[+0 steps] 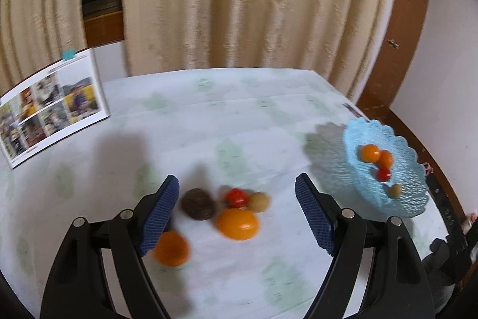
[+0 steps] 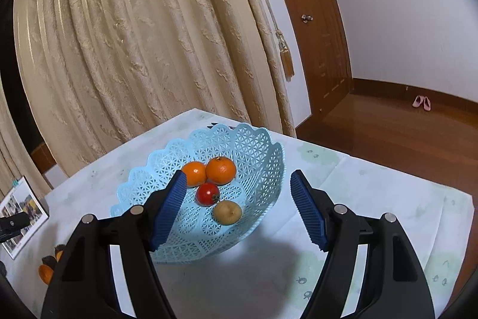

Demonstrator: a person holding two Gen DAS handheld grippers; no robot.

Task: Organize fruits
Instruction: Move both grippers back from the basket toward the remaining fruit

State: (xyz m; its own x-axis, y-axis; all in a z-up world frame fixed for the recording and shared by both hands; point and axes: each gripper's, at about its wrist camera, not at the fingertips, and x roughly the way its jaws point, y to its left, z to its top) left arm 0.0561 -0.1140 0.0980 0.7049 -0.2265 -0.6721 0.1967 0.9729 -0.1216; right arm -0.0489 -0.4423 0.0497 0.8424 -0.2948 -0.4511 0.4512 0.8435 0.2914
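Fruit split: four pcs in blue basket (image 2: 254,157), five loose on table (image 1: 269,115) w/ dark round fruit (image 1: 198,204) central. Left gripper (image 1: 237,211) wide, empty, above loose cluster. Right gripper (image 2: 237,208) wide, empty, over basket. Risk: pcs touching; closing on one likely nudges neighbours, round fruit rolls toward edge.

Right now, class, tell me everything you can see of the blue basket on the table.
The blue basket is a pale blue, shallow bowl of what looks like plastic, pierced all over in a lattice pattern, with a scalloped rim. It sits upright on the table's pale cloth near the far edge, in front of the curtain. Inside lie two oranges, touching, a small red fruit and a small yellowish-brown fruit. The right tool hangs open above it.
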